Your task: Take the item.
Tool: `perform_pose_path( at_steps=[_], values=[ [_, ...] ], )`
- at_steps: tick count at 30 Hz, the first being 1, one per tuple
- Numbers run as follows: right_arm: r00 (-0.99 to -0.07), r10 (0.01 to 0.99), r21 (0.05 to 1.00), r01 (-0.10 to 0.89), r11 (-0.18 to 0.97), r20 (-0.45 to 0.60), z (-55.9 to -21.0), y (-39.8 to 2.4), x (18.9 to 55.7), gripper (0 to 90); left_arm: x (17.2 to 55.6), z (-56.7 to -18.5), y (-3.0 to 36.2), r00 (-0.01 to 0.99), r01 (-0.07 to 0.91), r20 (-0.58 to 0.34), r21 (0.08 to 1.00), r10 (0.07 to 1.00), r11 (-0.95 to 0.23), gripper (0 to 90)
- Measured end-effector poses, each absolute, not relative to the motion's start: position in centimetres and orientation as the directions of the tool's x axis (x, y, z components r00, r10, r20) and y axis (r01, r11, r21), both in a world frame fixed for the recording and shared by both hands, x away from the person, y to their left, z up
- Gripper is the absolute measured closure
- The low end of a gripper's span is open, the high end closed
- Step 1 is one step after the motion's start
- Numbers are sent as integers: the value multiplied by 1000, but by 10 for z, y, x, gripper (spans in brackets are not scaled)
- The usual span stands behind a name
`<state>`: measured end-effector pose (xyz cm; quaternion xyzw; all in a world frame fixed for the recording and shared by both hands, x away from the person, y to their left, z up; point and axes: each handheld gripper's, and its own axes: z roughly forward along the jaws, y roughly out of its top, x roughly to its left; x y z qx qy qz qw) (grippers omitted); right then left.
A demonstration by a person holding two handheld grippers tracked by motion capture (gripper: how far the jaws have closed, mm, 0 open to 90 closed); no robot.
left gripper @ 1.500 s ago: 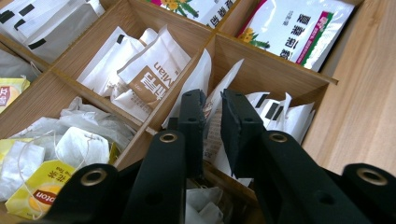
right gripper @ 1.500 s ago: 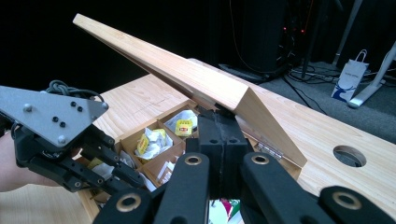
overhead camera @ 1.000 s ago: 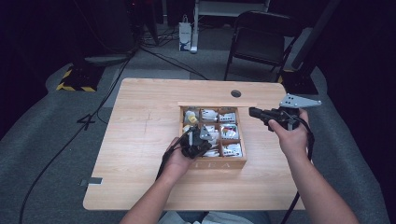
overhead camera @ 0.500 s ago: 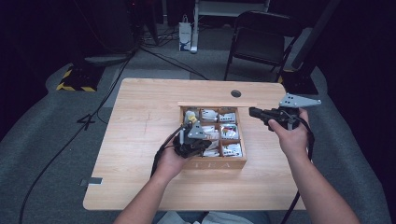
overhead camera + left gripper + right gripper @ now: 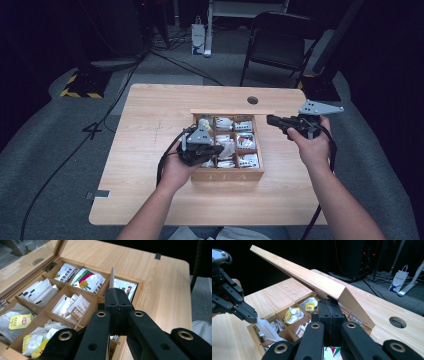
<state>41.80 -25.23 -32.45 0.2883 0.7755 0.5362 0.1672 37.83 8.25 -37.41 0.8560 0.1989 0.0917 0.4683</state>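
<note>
A wooden tea box (image 5: 227, 175) sits near the middle of the pale worktop (image 5: 150, 195), its front wall, lettered "TEA", facing the worktop's near edge. Its grid of compartments holds paper sachets: white ones with black bars, a green-and-red flowered packet (image 5: 87, 280) toward the box's near right corner, and loose bags with yellow tags (image 5: 20, 321) along its far side.

The left claw (image 5: 117, 308) is clamped on a thin white tea sachet (image 5: 111, 277), held edge-on above the compartments on the box's left side; in the right gripper view the same sachet (image 5: 265, 328) hangs slanted from the black jaw tips over the box.

The right claw (image 5: 330, 315), its jaws pressed together with nothing between them, is held level at the box's right side, close under the raised hinged lid (image 5: 312, 281), which slants up across that view and hides the far compartments behind it.

A round cable hole (image 5: 252, 100) pierces the worktop by its far edge. Beyond the worktop stand a black folding chair (image 5: 280, 42) and a white paper bag (image 5: 199, 40) on grey carpet, with yellow-black hazard tape (image 5: 77, 92) off the far left corner. The printing on the sachets is too small to read.
</note>
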Motion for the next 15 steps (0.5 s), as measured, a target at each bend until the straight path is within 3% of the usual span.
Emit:
perform_pose_path(
  at_steps=[15],
  values=[
    [-776, 629, 927, 271, 261, 50, -324, -252, 418, 900, 377, -363, 102, 900, 240, -61, 896, 431, -374, 900]
  ],
)
